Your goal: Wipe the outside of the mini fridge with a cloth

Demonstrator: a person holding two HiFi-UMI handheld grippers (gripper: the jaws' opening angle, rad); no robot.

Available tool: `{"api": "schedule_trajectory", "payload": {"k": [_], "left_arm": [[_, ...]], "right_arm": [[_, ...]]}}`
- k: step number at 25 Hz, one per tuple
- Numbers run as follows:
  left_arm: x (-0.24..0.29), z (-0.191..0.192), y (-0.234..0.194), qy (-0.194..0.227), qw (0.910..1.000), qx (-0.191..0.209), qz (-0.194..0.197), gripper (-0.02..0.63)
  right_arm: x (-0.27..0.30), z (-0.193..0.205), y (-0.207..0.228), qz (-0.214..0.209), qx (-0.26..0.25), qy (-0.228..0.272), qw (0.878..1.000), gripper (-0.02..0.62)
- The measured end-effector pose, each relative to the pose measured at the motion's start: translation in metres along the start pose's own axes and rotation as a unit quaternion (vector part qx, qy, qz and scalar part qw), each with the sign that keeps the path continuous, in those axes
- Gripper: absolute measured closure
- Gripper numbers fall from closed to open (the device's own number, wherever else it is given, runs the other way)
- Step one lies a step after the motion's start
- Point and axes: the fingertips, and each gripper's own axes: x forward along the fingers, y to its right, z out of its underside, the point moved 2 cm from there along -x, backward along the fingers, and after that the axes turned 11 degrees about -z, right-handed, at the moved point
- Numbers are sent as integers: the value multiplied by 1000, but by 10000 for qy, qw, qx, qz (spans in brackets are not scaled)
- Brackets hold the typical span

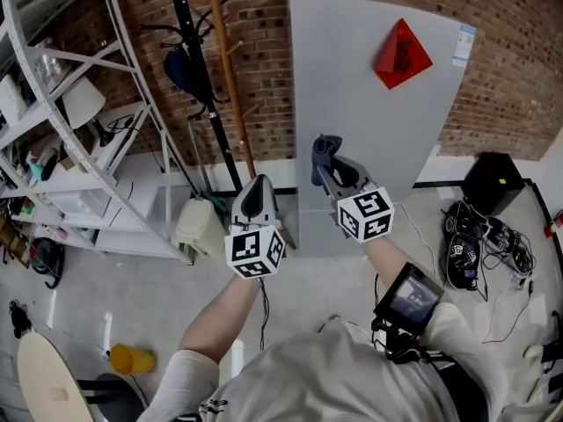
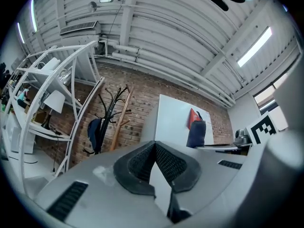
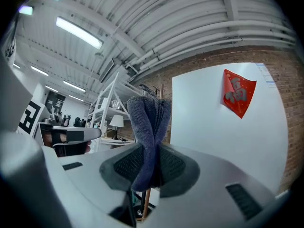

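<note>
The mini fridge (image 1: 369, 130) is a white box against the brick wall, with a red diamond sticker (image 1: 402, 54) near its top. My right gripper (image 1: 339, 178) is shut on a folded dark blue cloth (image 1: 325, 152), held up before the fridge's lower left part. In the right gripper view the cloth (image 3: 149, 122) sticks up from between the pads, and the fridge (image 3: 223, 141) fills the right side. Whether cloth and fridge touch I cannot tell. My left gripper (image 1: 255, 196) hangs left of the fridge, its pads (image 2: 142, 160) closed with nothing between them.
A black coat rack (image 1: 198, 77) and a wooden pole (image 1: 230, 77) stand left of the fridge. A white shelf unit (image 1: 70, 130) fills the far left, with a white jug (image 1: 198, 227) on the floor. A black box (image 1: 493, 183) and tangled cables (image 1: 471, 244) lie to the right.
</note>
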Motion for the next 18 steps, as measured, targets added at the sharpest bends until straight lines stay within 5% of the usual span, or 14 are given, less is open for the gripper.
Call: {"api": "schedule_trajectory", "payload": {"k": [18], "left_arm": [[155, -68, 26, 619, 9980, 95, 25, 603]], "right_arm": [[106, -129, 129, -376, -623, 665, 9951, 506]]}}
